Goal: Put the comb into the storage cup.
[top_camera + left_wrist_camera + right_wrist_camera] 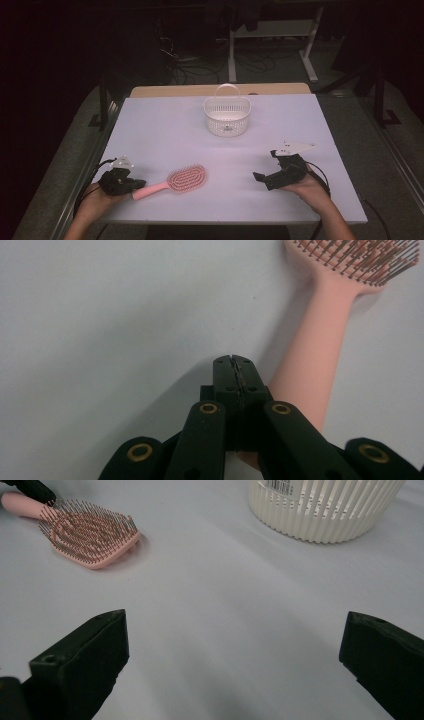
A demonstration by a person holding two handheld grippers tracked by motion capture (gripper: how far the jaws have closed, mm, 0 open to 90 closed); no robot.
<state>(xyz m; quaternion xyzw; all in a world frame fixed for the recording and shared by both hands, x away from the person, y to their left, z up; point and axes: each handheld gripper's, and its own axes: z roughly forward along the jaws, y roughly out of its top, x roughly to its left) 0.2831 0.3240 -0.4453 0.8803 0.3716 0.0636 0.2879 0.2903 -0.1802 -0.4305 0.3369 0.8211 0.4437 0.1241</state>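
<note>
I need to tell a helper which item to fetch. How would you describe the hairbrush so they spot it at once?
Start at the white table: a white slatted basket stands near its far edge. Come to the near left part, where the pink hairbrush lies flat, bristles up, handle toward the left tongs. It is the one pink thing there, with an oval open-ribbed head.

Left gripper view: tongs (234,361) closed, the two black jaws pressed tip to tip with nothing between them, above the white counter (110,315). Pink hairbrush (320,340) lies just right of the tongs; handle passes beside and under the linkage, bristled head at top right.
</note>
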